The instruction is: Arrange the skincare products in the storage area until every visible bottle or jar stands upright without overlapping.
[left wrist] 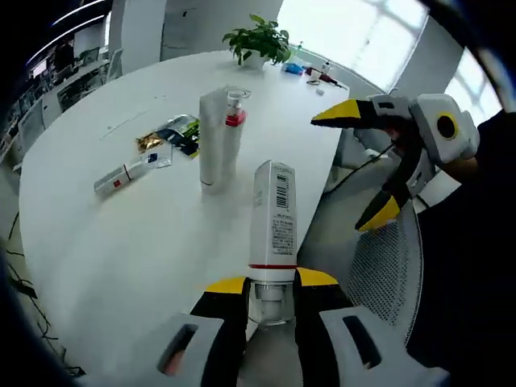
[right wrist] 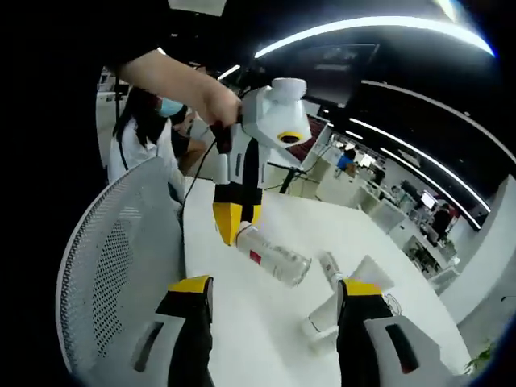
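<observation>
Skincare tube (left wrist: pixel 272 222), white with a barcode and a red band near its cap: lower centre of the left gripper view, cap end pinched between the yellow-tipped jaws of the left gripper (left wrist: pixel 271 284), body pointing up the frame over the white table (left wrist: pixel 105 250). The same tube (right wrist: pixel 272 255) appears at centre of the right gripper view, slanting down to the right from the left gripper (right wrist: pixel 235 219), above the table.

White pump bottle (left wrist: pixel 218 139) with a red collar: upper centre of the left gripper view, standing upright on the table, apart from the held tube.

Small white tube (left wrist: pixel 121 177) with a red mark: left of centre, lying flat on the table.

Foil sachets (left wrist: pixel 171 135): just above the small tube, lying flat, one gold, others dark and green.

Potted plant (left wrist: pixel 260 39): top centre, at the table's far edge.

Right gripper (left wrist: pixel 368 165): right of the left gripper view, jaws spread wide, nothing between them; in its own view (right wrist: pixel 274 292) the jaws stand apart at the bottom.

Mesh chair (right wrist: pixel 121 258): left side of the right gripper view.
</observation>
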`<state>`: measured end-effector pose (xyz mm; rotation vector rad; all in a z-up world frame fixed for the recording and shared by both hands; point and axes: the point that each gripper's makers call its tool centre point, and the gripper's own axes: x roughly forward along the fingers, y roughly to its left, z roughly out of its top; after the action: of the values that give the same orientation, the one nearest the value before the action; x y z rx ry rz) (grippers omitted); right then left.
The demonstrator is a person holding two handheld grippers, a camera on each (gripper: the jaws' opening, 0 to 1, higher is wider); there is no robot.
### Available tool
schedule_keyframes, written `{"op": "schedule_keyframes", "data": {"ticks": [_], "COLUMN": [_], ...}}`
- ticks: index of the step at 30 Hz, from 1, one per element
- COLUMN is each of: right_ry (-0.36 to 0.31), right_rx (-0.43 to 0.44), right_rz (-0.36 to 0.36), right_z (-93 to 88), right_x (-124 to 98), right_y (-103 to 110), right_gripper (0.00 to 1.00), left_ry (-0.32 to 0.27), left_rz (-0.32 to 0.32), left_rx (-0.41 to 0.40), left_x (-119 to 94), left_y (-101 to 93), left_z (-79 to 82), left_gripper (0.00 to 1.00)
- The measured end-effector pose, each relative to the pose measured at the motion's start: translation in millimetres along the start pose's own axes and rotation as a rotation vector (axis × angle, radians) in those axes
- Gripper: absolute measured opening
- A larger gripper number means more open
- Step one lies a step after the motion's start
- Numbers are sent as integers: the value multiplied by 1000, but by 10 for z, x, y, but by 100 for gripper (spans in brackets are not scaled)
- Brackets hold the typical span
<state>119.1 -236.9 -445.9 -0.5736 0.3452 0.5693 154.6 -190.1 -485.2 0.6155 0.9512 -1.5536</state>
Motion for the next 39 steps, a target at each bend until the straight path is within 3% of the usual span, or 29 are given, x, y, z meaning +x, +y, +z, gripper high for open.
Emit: {"op": "schedule_keyframes", "data": {"ticks": [5, 10, 14, 17, 19, 22, 26, 33, 35, 39], "right_ry": [31, 65, 99, 127, 143, 139, 108, 49, 30, -32], "right_rx": [-49, -141, -171, -185, -167, -155, -60, 121, 148, 269], "right_rz": [88, 164, 195, 197, 231, 216, 193, 220, 218, 186], "right_z": [-16, -42, -81, -125, -165, -175, -163, -112, -92, -64], "right_x": [37, 23, 17, 10, -10, -26, -69, -188, -206, -244], "right_y": [161, 290, 370, 391, 458, 449, 404, 351, 321, 223], "right_gripper": [58, 43, 38, 25, 15, 14, 12, 11, 11, 11], "left_ry": [98, 200, 213, 227, 229, 226, 182, 25, -3, -178], "left_rz": [-34, -47, -67, -74, -69, -70, -76, -151, -166, -191], "left_rx": [127, 252, 263, 288, 300, 319, 334, 373, 340, 265], "left_x": [-27, -28, 19, 63, 43, 31, -15, -107, -140, -246], "left_y": [-253, -389, -500, -584, -527, -502, -482, -611, -614, -605], "left_z": [-59, -129, -134, -88, -86, -59, 32, 272, 306, 565], "left_gripper": [26, 26, 26, 26, 26, 26, 26, 27, 28, 31]}}
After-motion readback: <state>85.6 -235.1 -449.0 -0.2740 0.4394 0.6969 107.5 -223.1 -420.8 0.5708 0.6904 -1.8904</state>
